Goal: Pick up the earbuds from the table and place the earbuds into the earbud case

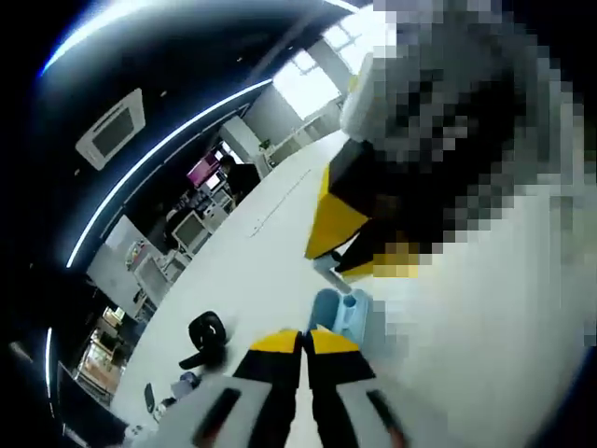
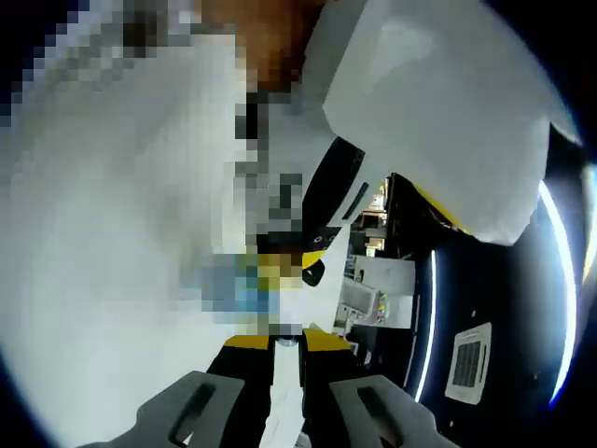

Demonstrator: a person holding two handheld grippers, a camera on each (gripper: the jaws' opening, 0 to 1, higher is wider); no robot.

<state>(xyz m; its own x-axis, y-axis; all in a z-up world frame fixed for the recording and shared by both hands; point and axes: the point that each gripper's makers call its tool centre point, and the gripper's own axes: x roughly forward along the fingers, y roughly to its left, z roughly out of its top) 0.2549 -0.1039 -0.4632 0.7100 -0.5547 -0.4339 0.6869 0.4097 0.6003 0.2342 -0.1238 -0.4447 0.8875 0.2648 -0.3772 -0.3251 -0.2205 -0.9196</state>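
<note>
An office or lab: long white surface [image 1: 270, 233], monitors [image 1: 203, 171] at desks, ceiling air-conditioning unit [image 1: 112, 135], strip lights.

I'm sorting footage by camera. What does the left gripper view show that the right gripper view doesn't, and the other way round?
Left gripper view: a light-blue case just past the left gripper, whose jaws are together, and a black object on the white table. Right gripper view: the right gripper, with a white gap between its jaws. Both: the table, a ceiling vent and the opposite gripper ahead.
</note>
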